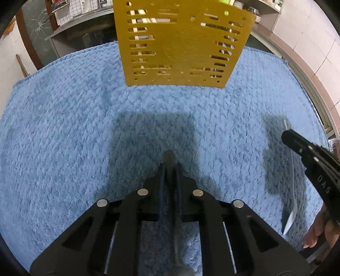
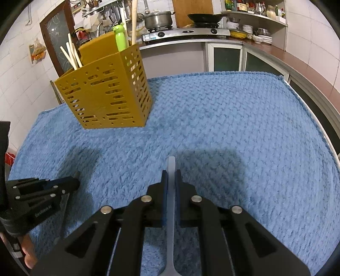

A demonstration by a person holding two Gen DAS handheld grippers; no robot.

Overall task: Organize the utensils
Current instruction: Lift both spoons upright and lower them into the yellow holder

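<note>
Right wrist view: jaws grip utensil (image 2: pixel 171 191) — handle end forward, lengthwise — left gripper (image 1: pixel 170 167) likewise.

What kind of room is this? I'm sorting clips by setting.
Most likely a home kitchen. In the right wrist view a gas stove carries a lidded pot and a black wok, and shelves hold bowls and bottles. A yellow utensil holder stands on a blue towel.

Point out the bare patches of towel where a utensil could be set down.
Widest bare stretch: blue towel right of the yellow holder, out to its right edge. Another lies between holder and left gripper. Crowded: the near edge, where both grippers hold utensils, and the holder itself.
</note>
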